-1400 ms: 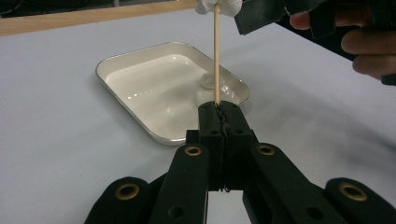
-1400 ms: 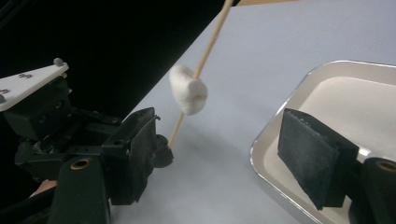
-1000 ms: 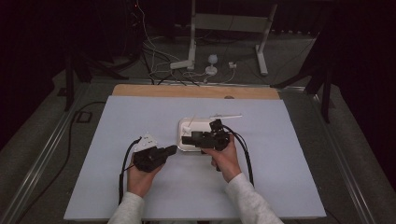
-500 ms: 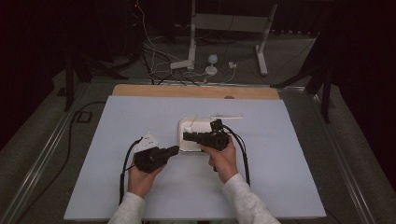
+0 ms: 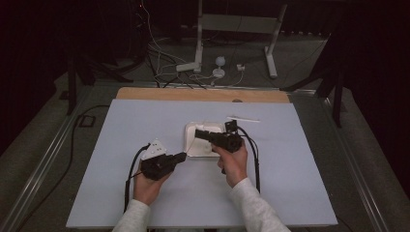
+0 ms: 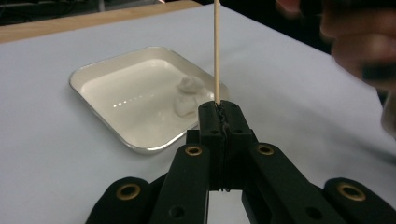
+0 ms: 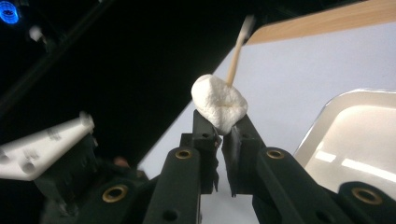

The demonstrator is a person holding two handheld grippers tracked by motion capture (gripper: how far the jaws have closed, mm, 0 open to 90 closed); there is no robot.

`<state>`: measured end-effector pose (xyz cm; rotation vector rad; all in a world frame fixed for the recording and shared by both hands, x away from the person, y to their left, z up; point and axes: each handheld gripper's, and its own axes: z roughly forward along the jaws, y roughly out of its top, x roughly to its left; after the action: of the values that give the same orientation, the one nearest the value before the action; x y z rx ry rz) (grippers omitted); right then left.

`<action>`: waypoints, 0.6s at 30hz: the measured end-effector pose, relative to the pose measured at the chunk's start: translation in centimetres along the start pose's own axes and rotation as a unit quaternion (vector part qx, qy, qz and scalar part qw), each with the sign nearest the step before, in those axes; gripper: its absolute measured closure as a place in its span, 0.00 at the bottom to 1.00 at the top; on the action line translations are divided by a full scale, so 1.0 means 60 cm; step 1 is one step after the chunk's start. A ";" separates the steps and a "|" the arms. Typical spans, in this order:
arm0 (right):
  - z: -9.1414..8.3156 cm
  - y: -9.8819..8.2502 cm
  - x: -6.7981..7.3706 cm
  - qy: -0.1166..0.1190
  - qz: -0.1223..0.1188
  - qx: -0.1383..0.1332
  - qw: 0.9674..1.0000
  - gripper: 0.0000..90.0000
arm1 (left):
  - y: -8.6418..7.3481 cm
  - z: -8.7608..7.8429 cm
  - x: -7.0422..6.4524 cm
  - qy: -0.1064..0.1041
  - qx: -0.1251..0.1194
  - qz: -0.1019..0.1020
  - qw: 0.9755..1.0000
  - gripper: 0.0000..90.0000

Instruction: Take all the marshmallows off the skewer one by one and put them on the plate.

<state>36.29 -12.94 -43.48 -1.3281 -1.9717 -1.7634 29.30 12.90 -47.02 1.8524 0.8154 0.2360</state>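
Note:
In the left gripper view my left gripper [image 6: 219, 107] is shut on a thin wooden skewer [image 6: 216, 46] that stands upright. Behind it a white square tray [image 6: 107, 60] holds two marshmallows [image 6: 189, 93]. My right gripper [image 7: 219, 126] is shut on a white marshmallow [image 7: 219, 103], held in the air close to the blurred skewer tip [image 7: 236, 51]; I cannot tell whether they touch. In the high view the left gripper [image 5: 183, 155] sits just left of the tray [image 5: 191, 129], and the right gripper [image 5: 198, 133] hangs over it.
A white mat [image 5: 300, 183] covers the table, with a wooden strip [image 5: 159, 94] along its far edge. A thin white stick [image 5: 244, 119] lies behind the tray. Cables trail from both grippers toward the person. Stands and cords lie on the floor beyond.
My right gripper has lifted slightly up and away from the tray with the marshmallow. The left gripper and its skewer have barely moved.

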 end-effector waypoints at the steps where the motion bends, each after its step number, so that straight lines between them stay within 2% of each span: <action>1: -0.004 0.005 -0.003 0.004 0.007 0.001 1.000 0.93 | 0.001 0.000 -0.001 -0.001 0.000 0.000 1.000 1.00; 4: -0.011 0.012 -0.002 -0.002 -0.011 0.013 1.000 0.93 | 0.002 0.005 -0.005 -0.002 0.002 0.010 1.000 1.00; 11: -0.017 0.020 -0.004 0.001 -0.006 0.004 1.000 0.92 | -0.001 0.003 -0.001 -0.005 -0.004 0.008 1.000 1.00; 13: -0.018 0.023 -0.003 -0.004 -0.009 0.001 1.000 0.92 | -0.005 0.004 0.000 -0.002 0.003 0.009 1.000 1.00; 14: -0.025 0.030 -0.006 -0.010 -0.006 -0.014 1.000 0.93 | -0.007 0.004 0.001 0.002 0.009 0.012 1.000 1.00; 16: -0.033 0.037 -0.008 -0.015 -0.004 -0.024 1.000 0.94 | -0.013 0.004 0.005 0.008 0.024 0.014 1.000 1.00; 18: -0.051 0.053 -0.014 -0.016 -0.001 -0.036 0.999 0.94 | -0.019 0.002 0.012 0.011 0.027 0.005 1.000 1.00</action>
<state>37.76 -16.34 -40.94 -1.3849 -1.9427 -1.8413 29.41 13.50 -48.20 1.9068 0.8352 0.2428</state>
